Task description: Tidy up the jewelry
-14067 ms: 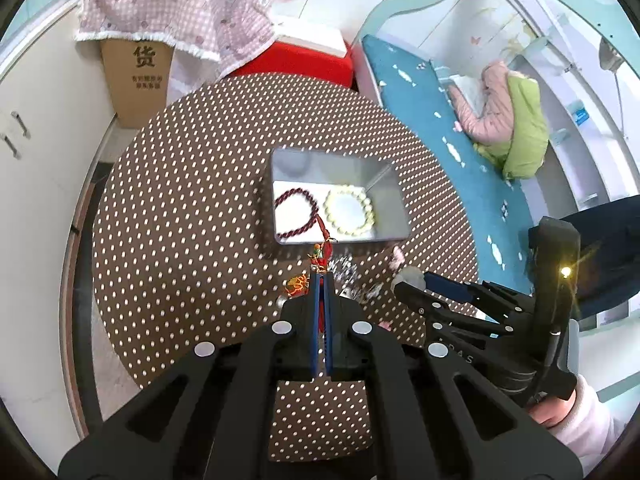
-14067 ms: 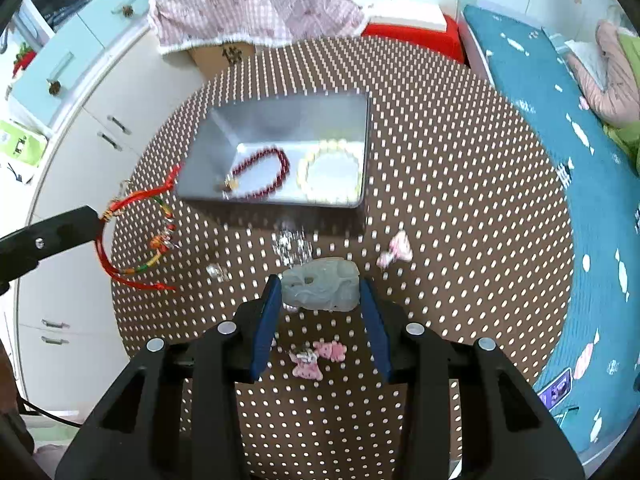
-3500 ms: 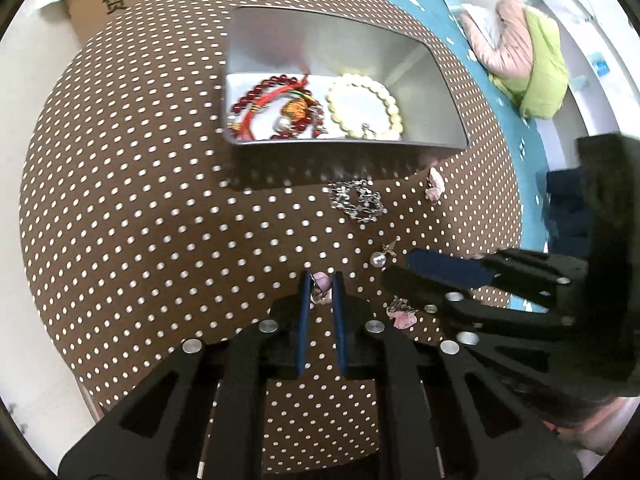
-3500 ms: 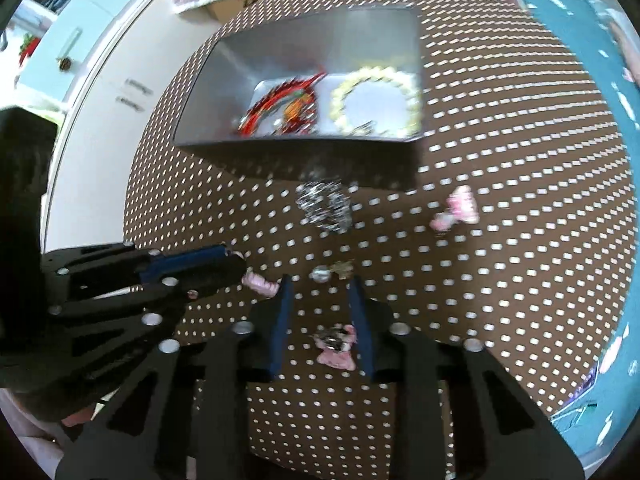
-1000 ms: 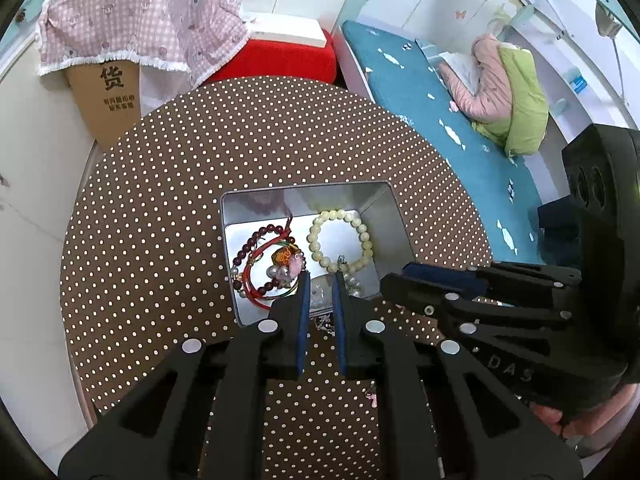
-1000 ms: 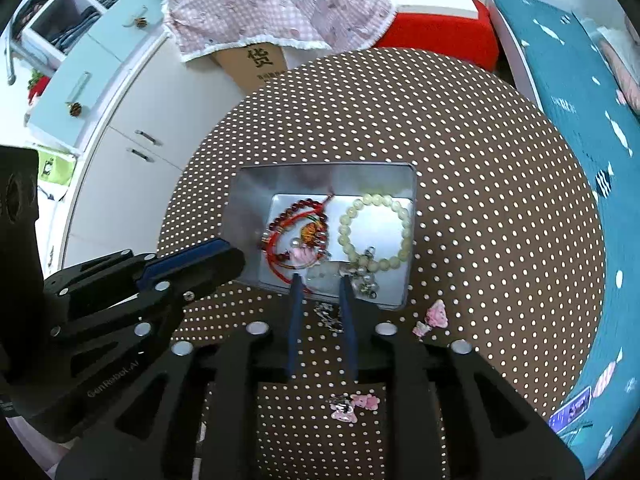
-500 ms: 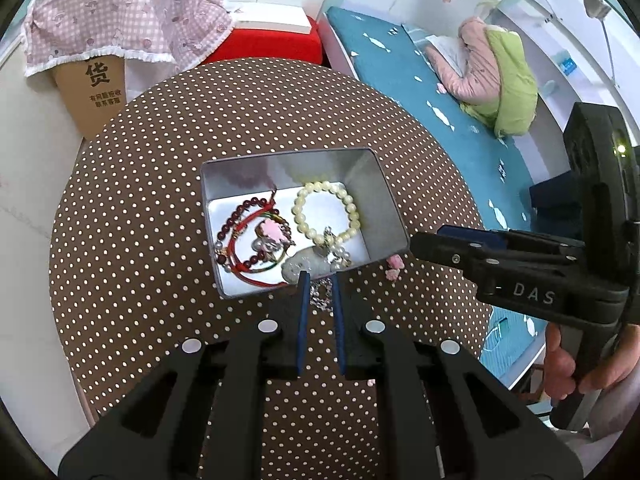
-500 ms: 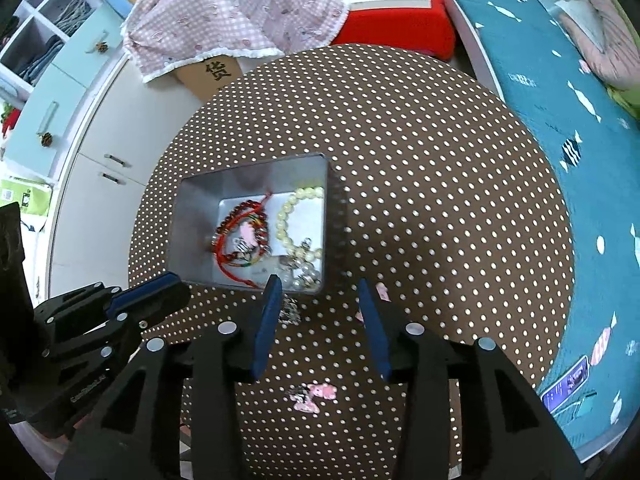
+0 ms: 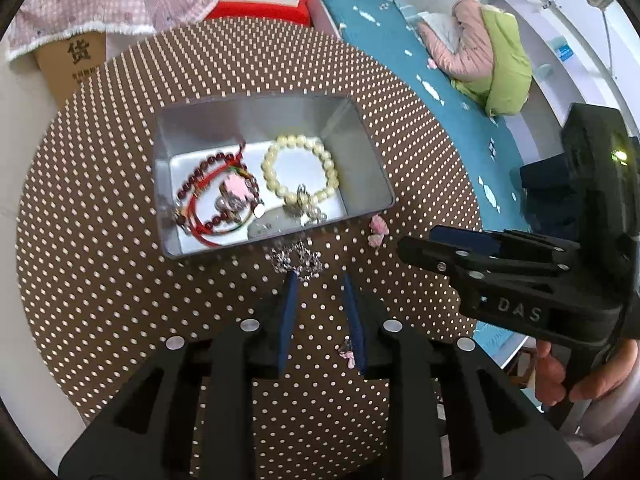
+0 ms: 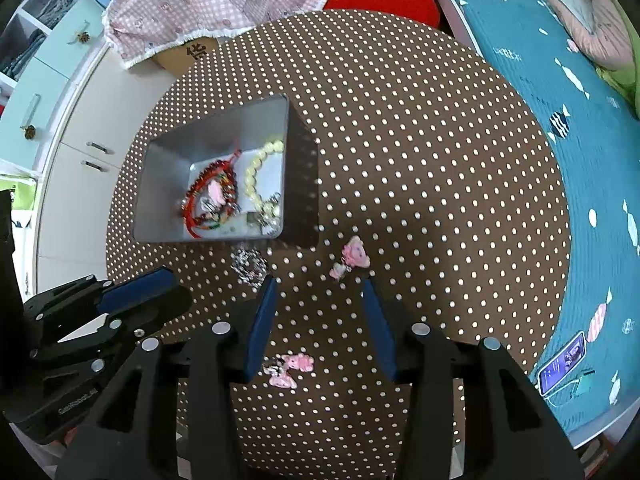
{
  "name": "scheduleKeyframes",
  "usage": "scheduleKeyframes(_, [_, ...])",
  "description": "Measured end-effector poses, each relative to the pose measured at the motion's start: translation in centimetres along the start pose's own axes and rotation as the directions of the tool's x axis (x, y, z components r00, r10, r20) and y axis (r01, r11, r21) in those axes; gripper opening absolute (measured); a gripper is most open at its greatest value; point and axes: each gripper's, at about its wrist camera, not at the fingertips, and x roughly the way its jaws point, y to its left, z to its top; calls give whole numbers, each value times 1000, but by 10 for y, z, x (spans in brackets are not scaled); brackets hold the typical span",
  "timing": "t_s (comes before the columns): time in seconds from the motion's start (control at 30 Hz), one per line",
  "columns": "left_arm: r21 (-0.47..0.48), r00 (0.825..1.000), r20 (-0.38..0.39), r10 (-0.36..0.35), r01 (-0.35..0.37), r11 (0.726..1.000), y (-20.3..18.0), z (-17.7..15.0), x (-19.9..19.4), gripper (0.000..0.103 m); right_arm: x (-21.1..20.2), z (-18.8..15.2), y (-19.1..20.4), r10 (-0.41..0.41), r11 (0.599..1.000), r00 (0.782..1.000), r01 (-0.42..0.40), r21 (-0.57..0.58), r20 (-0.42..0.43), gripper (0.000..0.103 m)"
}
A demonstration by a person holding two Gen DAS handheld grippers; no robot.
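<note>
A silver tin box [image 9: 360, 148] [image 10: 160, 168] on the dotted round table holds a red bead bracelet [image 9: 200, 176], a cream pearl bracelet [image 9: 300, 172] [image 10: 260, 164], a pink charm [image 9: 236, 186] and a pale stone pendant [image 9: 266, 226]. A silver chain [image 9: 296, 258] [image 10: 248, 264] lies on the table just in front of the box. My left gripper [image 9: 320, 280] is open and empty just behind the chain. My right gripper [image 10: 318, 284] is open and empty, near a pink earring [image 10: 352, 258]. Another pink piece [image 10: 290, 364] lies between its fingers, lower down.
The brown dotted table [image 9: 100, 240] is round, with its edge close on all sides. A teal bed [image 10: 560, 100] runs along the right. A cardboard box under pink cloth [image 9: 80, 52] and white cabinets [image 10: 72, 140] stand behind the table. A phone [image 10: 562, 364] lies on the bed.
My left gripper has opened and drawn nearer the table, so the box and chain look larger. My right gripper has stayed open and moved right, toward the pink earring.
</note>
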Motion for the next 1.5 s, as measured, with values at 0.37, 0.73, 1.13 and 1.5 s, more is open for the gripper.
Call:
scheduleKeyframes(0.37, [-33, 991, -123, 42, -47, 998, -7, 21, 62, 46, 12, -7, -7, -12, 1000, 999, 13, 23, -45, 46])
scheduleKeyframes(0.73, [-18, 983, -133, 128, -132, 991, -14, 34, 84, 43, 26, 1, -16, -17, 999, 996, 21, 40, -82, 46])
scheduleKeyframes(1.13, [-44, 986, -152, 75, -82, 996, -4, 37, 84, 2, 40, 0, -4, -14, 1000, 997, 13, -9, -70, 46])
scheduleKeyframes(1.5, [-100, 992, -121, 25, -38, 994, -3, 32, 70, 2, 57, 9, 2, -1, 1000, 997, 2, 7, -75, 14])
